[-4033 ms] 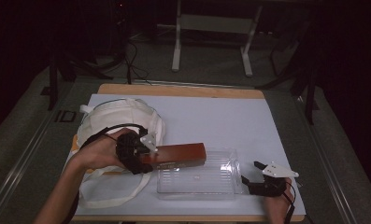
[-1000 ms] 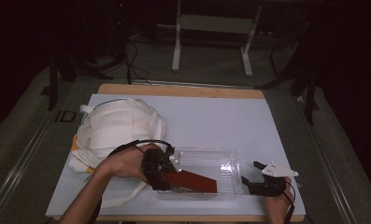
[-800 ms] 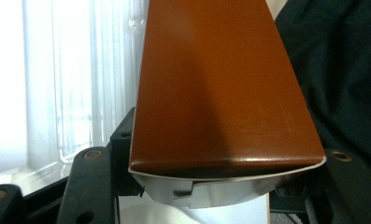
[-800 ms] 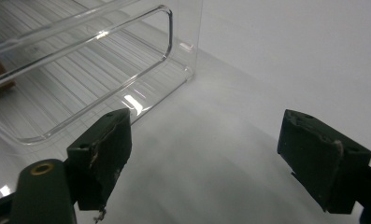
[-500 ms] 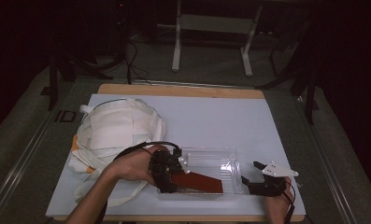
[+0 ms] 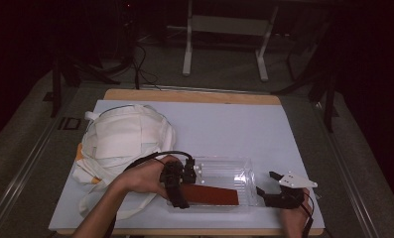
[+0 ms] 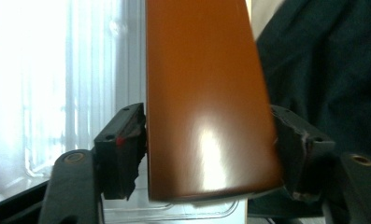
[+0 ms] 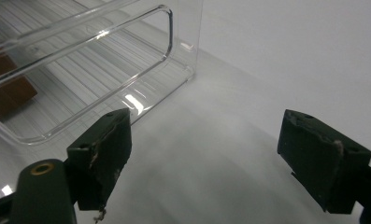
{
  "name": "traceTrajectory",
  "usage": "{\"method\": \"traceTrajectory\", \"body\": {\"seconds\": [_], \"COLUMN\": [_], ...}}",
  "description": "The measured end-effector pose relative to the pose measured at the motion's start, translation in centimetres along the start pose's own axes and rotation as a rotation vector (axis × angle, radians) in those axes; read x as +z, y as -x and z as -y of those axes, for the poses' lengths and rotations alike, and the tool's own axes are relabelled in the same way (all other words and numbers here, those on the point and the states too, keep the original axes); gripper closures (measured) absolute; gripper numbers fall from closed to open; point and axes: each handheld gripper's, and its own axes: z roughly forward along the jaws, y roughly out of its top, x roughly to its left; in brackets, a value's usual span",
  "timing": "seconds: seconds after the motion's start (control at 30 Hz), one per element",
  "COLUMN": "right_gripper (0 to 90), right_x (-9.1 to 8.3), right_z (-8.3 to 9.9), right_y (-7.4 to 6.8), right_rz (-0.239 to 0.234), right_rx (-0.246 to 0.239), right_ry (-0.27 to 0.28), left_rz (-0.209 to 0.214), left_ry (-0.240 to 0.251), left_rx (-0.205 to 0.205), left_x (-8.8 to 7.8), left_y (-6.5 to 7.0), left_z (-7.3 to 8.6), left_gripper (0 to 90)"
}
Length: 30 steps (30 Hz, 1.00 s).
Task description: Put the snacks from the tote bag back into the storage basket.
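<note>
In the high view the bench (image 6: pixel 244 124) carries a white sheet, and on it, toward six o'clock of the sheet's centre, lies a clear plastic tray (image 6: pixel 224 171). The left gripper (image 6: pixel 177 184), held in the person's left hand (image 6: pixel 145 179), sits at the tray's nine o'clock end with its jaws clamped on a reddish-brown flat block (image 6: pixel 212 195); the block stretches from the jaws toward three o'clock along the tray's near side, and it appears to be inside the tray or just above its floor, though which cannot be told. In the left gripper view the block (image 7: pixel 206 102) rises between the two black pads, both pressed against its edges, with the ribbed clear tray (image 7: pixel 57 93) behind it at ten o'clock. A white cloth bag (image 6: pixel 122 141) lies rumpled at the bench's nine o'clock side, just beside the left hand. The right gripper (image 6: pixel 271 191) rests on the sheet at the tray's three o'clock end, close to it but apart, held by the right hand (image 6: pixel 296 218). In the right gripper view its jaws stand wide with nothing between them, the tray's rounded corner (image 8: pixel 127 60) at eleven o'clock, a piece of the brown block (image 8: pixel 8 95) seen through its wall.
</note>
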Motion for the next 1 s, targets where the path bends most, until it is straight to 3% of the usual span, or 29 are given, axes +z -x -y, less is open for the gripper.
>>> {"method": "traceTrajectory", "body": {"seconds": [0.13,0.43,0.67,0.87,1.0], "right_gripper": [17.7,17.7,17.7,17.7,17.7], "right_x": [0.0,0.0,0.0,0.0,0.0], "right_z": [0.0,0.0,0.0,0.0,0.0], "right_y": [0.0,0.1,0.0,0.0,0.0], "right_rz": [-0.001,-0.005,-0.002,-0.002,0.002], "right_rx": [-0.002,0.005,0.001,0.003,-0.003], "right_ry": [0.0,0.003,-0.002,-0.005,-0.003], "left_rz": [0.003,0.018,0.017,0.019,0.01], "left_ry": [-0.041,-0.044,-0.095,-0.089,-0.049], "left_rx": [-0.011,-0.037,-0.041,-0.057,-0.066], "left_x": [0.9,1.5,2.2,1.9,1.6], "left_y": [-0.1,-0.3,-0.3,-0.4,-0.4], "left_z": [0.4,1.1,1.2,1.7,2.0], "left_gripper": [28.9,26.6,25.2,24.5,24.6]}}
